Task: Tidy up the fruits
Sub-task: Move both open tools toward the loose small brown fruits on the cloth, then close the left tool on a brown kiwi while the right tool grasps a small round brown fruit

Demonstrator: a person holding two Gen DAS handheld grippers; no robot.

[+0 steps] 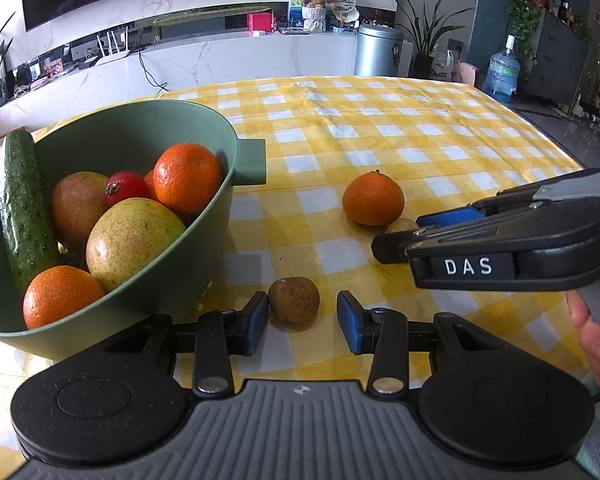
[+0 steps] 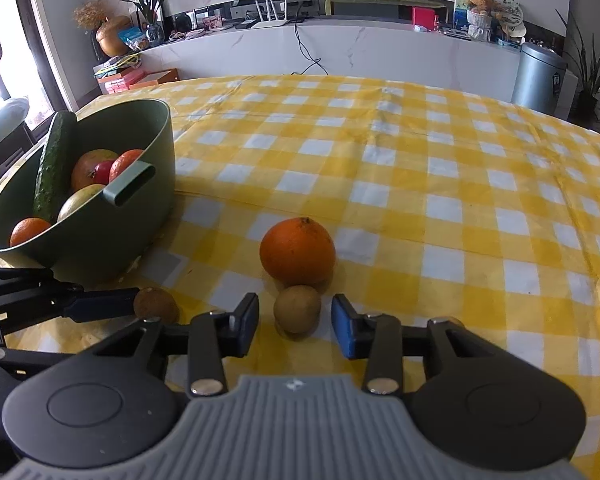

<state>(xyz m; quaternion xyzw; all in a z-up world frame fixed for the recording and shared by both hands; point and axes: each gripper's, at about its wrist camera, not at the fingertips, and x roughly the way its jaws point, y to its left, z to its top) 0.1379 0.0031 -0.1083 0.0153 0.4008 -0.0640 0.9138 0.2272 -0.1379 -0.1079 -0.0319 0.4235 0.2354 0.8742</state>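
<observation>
Left gripper (image 1: 302, 322): jaws apart, a dark brown fruit (image 1: 294, 299) between the fingertips, ungripped. Green bowl (image 1: 244, 160) of fruit stands just left of it. Right gripper (image 2: 295, 320): jaws apart around a light brown fruit (image 2: 297, 309); an orange (image 2: 297, 251) lies just beyond, touching it.

Table under yellow-white checked tablecloth (image 2: 420, 184). Directly on cloth: green bowl (image 1: 216, 216) at left, holding fruit; loose orange (image 2: 297, 252); pale brown small fruit (image 2: 297, 309) just before orange; darker brown small fruit (image 1: 294, 299) near bowl.
</observation>
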